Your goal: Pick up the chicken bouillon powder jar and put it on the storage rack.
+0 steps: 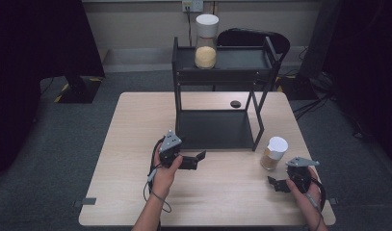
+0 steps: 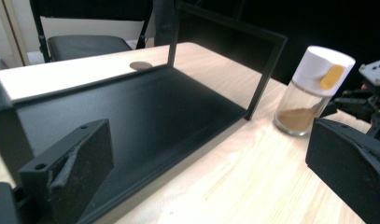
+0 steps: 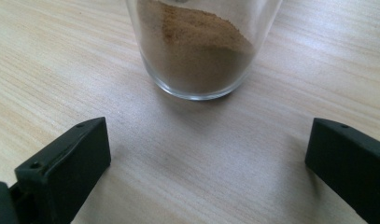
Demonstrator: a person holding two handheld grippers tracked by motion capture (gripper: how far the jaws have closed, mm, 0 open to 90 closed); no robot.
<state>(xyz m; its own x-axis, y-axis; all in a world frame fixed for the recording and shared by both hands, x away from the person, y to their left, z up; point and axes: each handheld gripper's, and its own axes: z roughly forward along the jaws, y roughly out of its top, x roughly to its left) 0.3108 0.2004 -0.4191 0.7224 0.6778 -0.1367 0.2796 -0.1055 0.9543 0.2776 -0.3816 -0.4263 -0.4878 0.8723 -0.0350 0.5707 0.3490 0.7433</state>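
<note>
my right gripper [image 3: 206, 154] gapes wide before the jar [image 3: 199, 46]; glass is slick and breakable, so i'd grip mid-body.

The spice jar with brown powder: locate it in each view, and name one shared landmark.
High view: spice jar stands right of the black shelf, near the right gripper.
Left gripper view: jar at right.
Right gripper view: its base, top centre.
Shared landmark: the wooden table.
</note>
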